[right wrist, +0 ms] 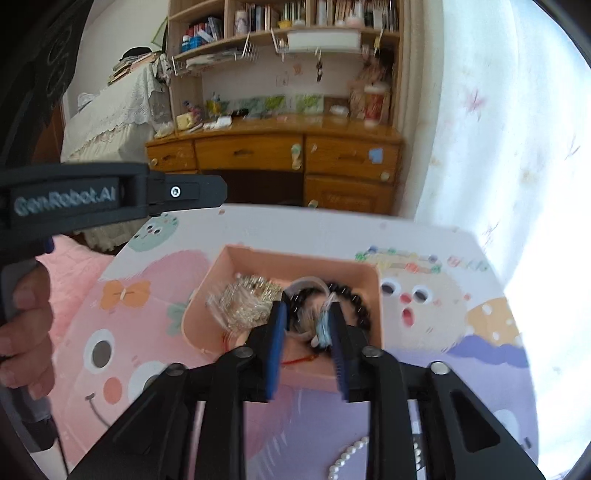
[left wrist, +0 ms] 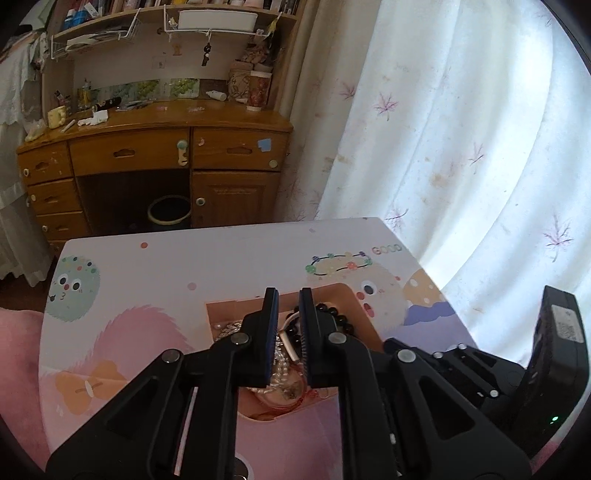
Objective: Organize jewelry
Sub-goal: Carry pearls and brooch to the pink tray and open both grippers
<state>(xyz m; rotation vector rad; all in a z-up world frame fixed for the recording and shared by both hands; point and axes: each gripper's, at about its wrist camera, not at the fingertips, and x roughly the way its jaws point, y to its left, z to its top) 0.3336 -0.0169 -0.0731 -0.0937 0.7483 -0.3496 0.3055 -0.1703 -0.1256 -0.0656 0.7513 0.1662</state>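
Grippers (left wrist: 288, 295) (right wrist: 308, 306) both parted (nothing clasped) above pink tray (right wrist: 258, 258) holding jewelry.

Home bedroom: wooden desk (left wrist: 155, 147), bookshelves (right wrist: 288, 22), floral curtain (left wrist: 443, 129).

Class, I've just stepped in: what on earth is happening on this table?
A person is sorting jewelry with two handheld grippers. Both the left gripper and the right gripper, jaws open, hover over a pink tray holding a black bead bracelet and a silvery chain pile. A pearl strand lies outside on the table.
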